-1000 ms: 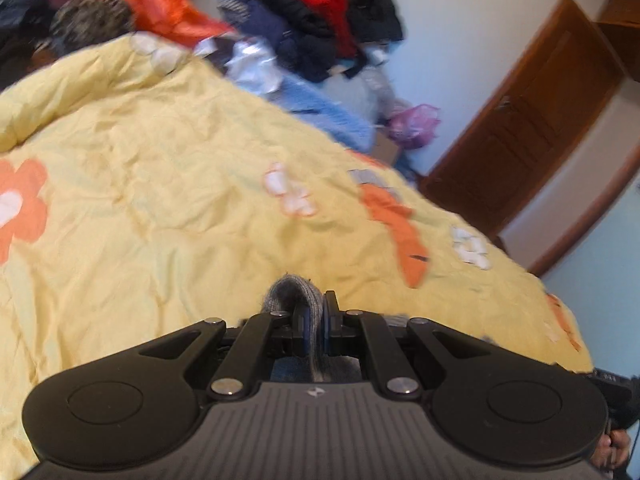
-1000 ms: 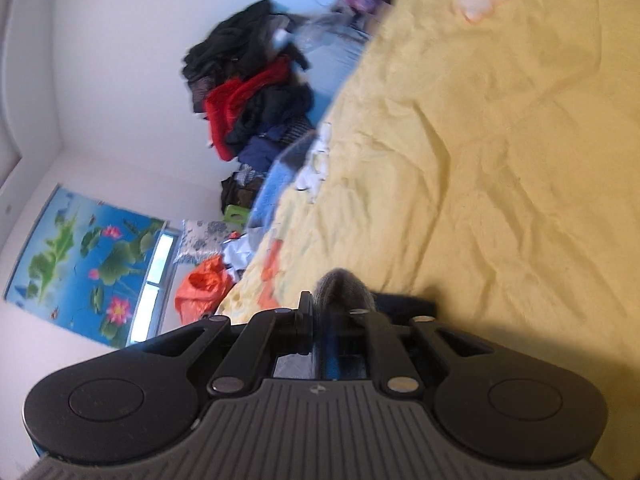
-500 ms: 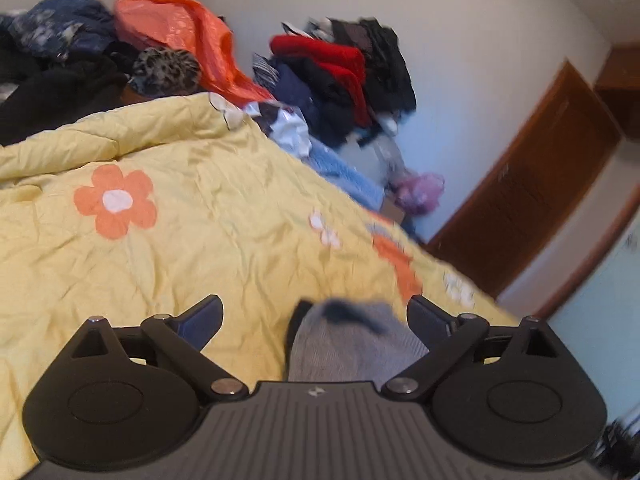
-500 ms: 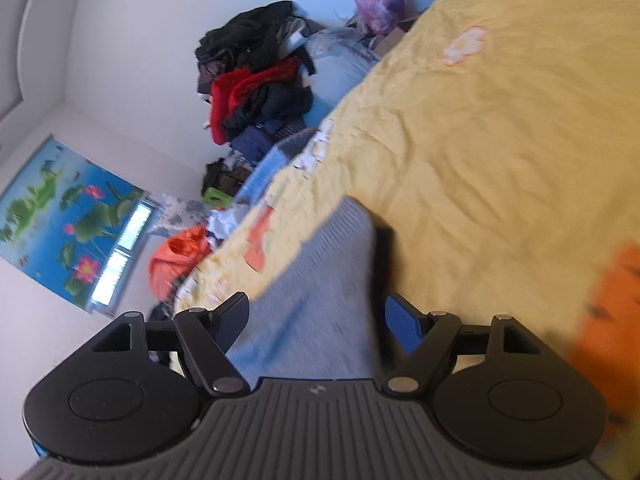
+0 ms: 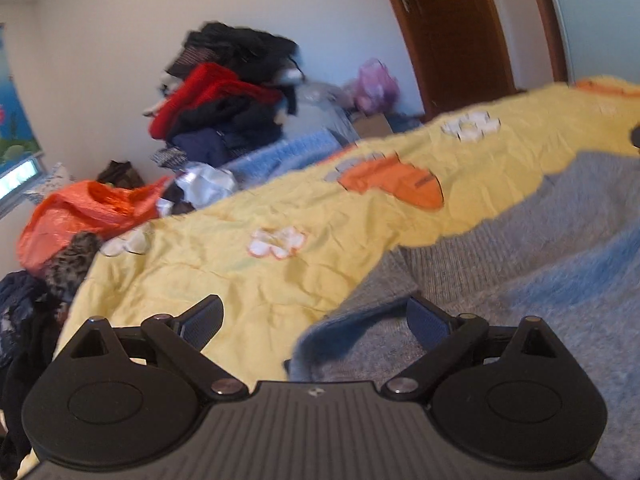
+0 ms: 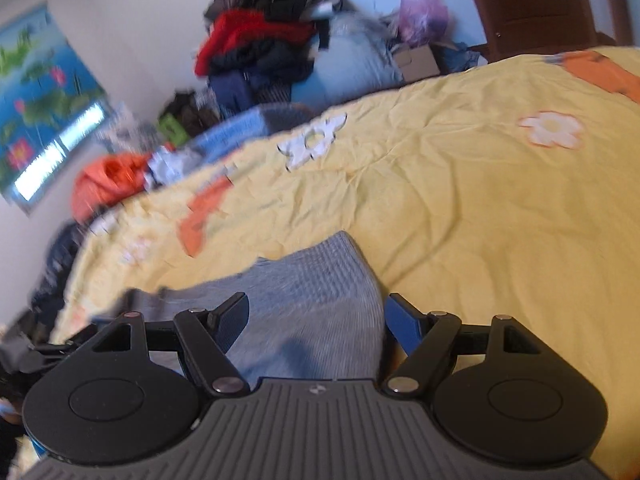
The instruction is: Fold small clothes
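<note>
A grey knit garment with blue bands [image 5: 520,248] lies flat on the yellow flowered bedspread [image 5: 248,208]. In the left wrist view it fills the right side, one corner reaching between my fingers. My left gripper [image 5: 316,320] is open and empty just above that corner. In the right wrist view the garment's ribbed grey edge [image 6: 312,280] lies under and ahead of my right gripper [image 6: 316,320], which is open and empty over it.
A heap of red, black and navy clothes [image 5: 228,92] stands against the wall beyond the bed. An orange bag [image 5: 88,208] and dark clothes lie at the bed's left end. A brown wooden door [image 5: 452,24] is at the right. A pink bag [image 6: 424,12] sits near a cardboard box.
Both grippers were shut on the grey garment a second ago. They opened and let it go; it now lies flat on the bedspread. Both cameras have swung to new angles.
</note>
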Demonstrator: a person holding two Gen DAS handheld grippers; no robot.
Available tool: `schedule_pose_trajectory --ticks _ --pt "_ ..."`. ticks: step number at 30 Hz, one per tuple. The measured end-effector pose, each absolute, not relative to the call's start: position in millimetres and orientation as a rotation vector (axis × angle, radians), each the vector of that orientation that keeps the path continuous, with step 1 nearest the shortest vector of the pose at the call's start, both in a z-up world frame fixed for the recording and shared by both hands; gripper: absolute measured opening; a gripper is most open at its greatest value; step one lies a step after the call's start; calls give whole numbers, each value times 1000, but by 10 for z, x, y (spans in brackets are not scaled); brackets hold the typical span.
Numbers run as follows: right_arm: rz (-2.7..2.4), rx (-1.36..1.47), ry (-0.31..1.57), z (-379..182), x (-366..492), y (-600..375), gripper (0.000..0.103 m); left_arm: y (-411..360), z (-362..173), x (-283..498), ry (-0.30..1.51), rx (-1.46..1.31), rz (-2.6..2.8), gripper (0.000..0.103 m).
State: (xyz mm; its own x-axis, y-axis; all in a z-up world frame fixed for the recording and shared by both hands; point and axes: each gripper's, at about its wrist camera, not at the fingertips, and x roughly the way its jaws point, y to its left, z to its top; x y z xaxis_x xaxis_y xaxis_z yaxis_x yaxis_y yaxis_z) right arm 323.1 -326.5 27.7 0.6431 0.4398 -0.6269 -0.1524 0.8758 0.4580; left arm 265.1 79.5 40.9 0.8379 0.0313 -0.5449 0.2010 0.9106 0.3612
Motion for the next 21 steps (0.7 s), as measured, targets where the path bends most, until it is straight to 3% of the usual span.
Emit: schedule_pose_trajectory --ticks 3,5,6,7,13,17,20,21 --pt "330 301 835 163 3492 -3090 75 754 254 2817 637 455 -137 94" --pt "344 267 830 102 3587 -3001 71 752 209 2891 672 456 -161 57" --pt "355 239 814 94 3597 -2959 50 768 194 2944 705 437 -175 26" --pt "380 218 815 89 3612 -2920 14 790 199 2975 718 407 -182 10" --pt "401 357 647 322 3498 -3117 13 1066 465 3025 645 220 -93 5" --pt "319 356 732 81 3621 -3192 13 1100 161 3123 747 270 -17 5" --pt "312 428 750 28 3564 -3220 24 1062 170 3013 721 282 16 10" --pt "296 450 744 67 3519 -3251 42 1073 201 2983 724 275 32 21"
